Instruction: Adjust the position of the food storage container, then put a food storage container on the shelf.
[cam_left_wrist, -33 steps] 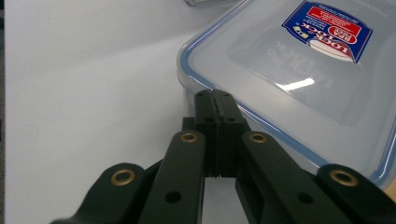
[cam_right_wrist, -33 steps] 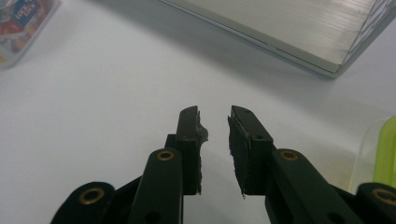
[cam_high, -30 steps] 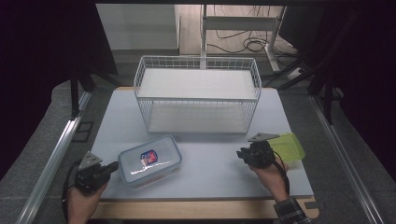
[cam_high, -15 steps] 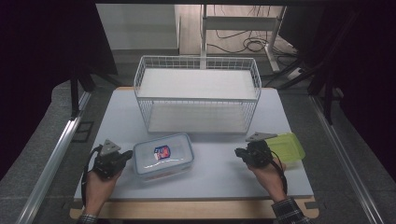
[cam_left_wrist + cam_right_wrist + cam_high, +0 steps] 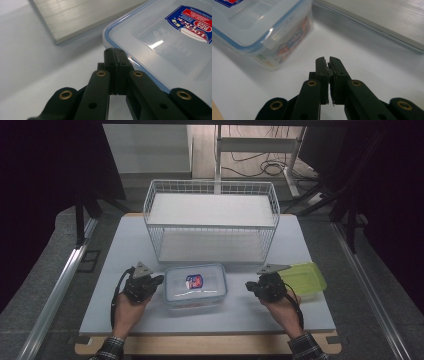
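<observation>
Container (image 5: 195, 285) – now nearer basket (image 5: 212, 222) centre

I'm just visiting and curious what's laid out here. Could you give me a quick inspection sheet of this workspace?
Surface: white table, wooden front edge.
Job's things: clear lidded container, blue seal, lid on, lying flat.
Clutter: white wire basket behind it; green lid at right.
Grippers: left gripper shut, fingers at the container's edge; right gripper shut, short of the container.
Cables: a black one trails from each gripper; more on the floor beyond.
Surroundings: dark floor, metal rails.
</observation>
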